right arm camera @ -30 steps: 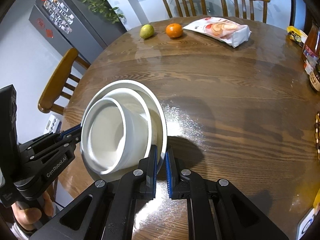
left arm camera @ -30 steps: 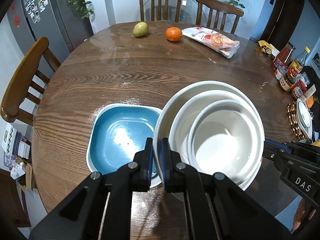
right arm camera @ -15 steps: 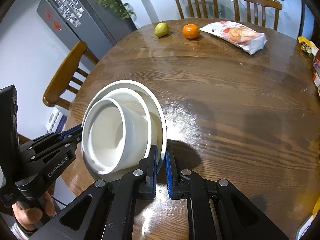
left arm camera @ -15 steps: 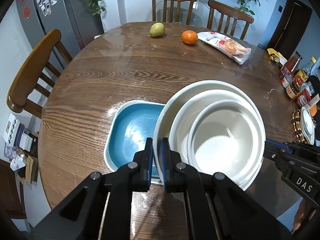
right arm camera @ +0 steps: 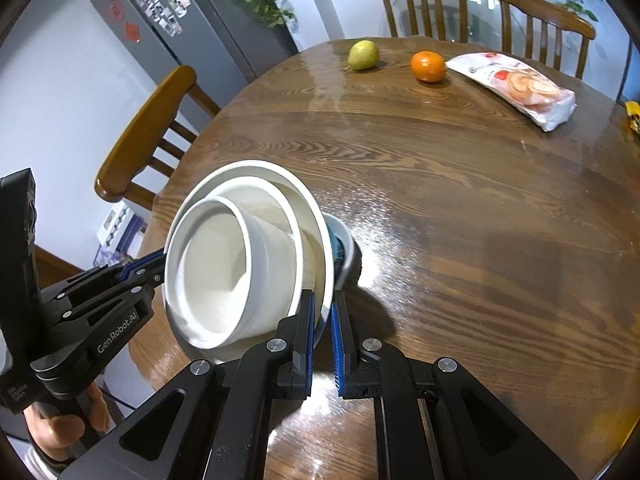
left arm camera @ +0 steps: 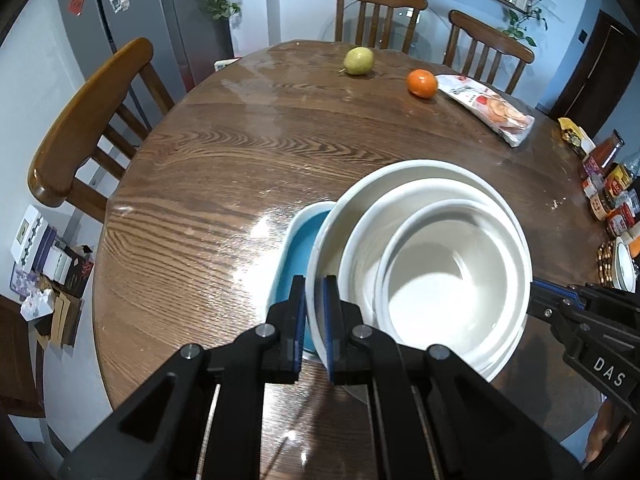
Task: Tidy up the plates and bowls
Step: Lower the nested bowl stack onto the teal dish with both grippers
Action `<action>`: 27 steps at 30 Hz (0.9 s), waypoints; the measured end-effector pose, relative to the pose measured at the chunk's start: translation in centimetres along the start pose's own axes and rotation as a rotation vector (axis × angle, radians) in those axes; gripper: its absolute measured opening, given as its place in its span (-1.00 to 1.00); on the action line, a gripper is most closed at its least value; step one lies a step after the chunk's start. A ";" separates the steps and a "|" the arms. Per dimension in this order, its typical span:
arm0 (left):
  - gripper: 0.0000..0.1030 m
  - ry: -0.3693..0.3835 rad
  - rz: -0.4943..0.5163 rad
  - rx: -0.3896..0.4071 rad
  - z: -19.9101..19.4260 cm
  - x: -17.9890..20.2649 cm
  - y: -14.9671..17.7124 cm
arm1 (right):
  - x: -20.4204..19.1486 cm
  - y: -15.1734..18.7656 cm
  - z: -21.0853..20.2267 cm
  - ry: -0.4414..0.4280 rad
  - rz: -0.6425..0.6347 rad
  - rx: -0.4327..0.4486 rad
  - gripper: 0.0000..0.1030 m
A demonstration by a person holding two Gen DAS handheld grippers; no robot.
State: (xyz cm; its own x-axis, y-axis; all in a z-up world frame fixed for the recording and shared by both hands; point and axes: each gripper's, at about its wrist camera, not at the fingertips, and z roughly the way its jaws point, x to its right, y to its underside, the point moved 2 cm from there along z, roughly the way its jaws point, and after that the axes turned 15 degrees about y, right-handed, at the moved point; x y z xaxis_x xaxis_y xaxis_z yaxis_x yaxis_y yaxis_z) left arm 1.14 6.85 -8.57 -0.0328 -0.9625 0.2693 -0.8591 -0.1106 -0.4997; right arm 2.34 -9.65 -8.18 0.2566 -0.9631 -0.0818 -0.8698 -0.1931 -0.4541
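A stack of three nested white bowls (left arm camera: 424, 264) hangs above the round wooden table (left arm camera: 224, 168). My left gripper (left arm camera: 311, 320) is shut on the outer bowl's near rim. My right gripper (right arm camera: 322, 320) is shut on the opposite rim of the same stack (right arm camera: 240, 264); it shows at the right in the left wrist view (left arm camera: 560, 304). A blue square dish with a white rim (left arm camera: 298, 240) sits on the table, mostly hidden under the stack. Only its edge shows in the right wrist view (right arm camera: 342, 248).
A pear (left arm camera: 359, 61), an orange (left arm camera: 421, 83) and a snack bag (left arm camera: 486, 108) lie at the table's far side. Jars and bottles (left arm camera: 608, 192) stand at the right edge. Wooden chairs (left arm camera: 86, 120) ring the table.
The bowl stack, held by both grippers, has moved left over the blue dish, which is now mostly covered. Both grippers stayed shut on the rim.
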 end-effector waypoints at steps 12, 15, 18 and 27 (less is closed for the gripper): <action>-0.93 -0.011 -0.050 -0.046 1.5 -3.3 -1.0 | -2.7 -1.7 3.0 -0.012 -0.013 -0.047 -0.78; -0.93 -0.007 -0.060 -0.059 2.0 -3.7 -1.3 | -3.0 -2.1 3.5 -0.007 -0.016 -0.058 -0.78; -0.93 -0.007 -0.059 -0.072 2.4 -3.9 -1.5 | -3.1 -2.4 4.0 -0.005 -0.014 -0.072 -0.78; -0.93 -0.005 -0.050 -0.106 3.5 -4.0 -1.6 | -2.9 -2.6 5.1 -0.005 0.011 -0.108 -0.78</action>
State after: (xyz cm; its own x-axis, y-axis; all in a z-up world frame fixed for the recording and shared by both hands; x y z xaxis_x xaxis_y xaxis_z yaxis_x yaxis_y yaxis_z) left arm 4.46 10.04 -11.69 0.0141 -0.9576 0.2876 -0.9087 -0.1323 -0.3958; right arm 6.05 -5.38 -11.29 0.2491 -0.9642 -0.0907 -0.9127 -0.2024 -0.3550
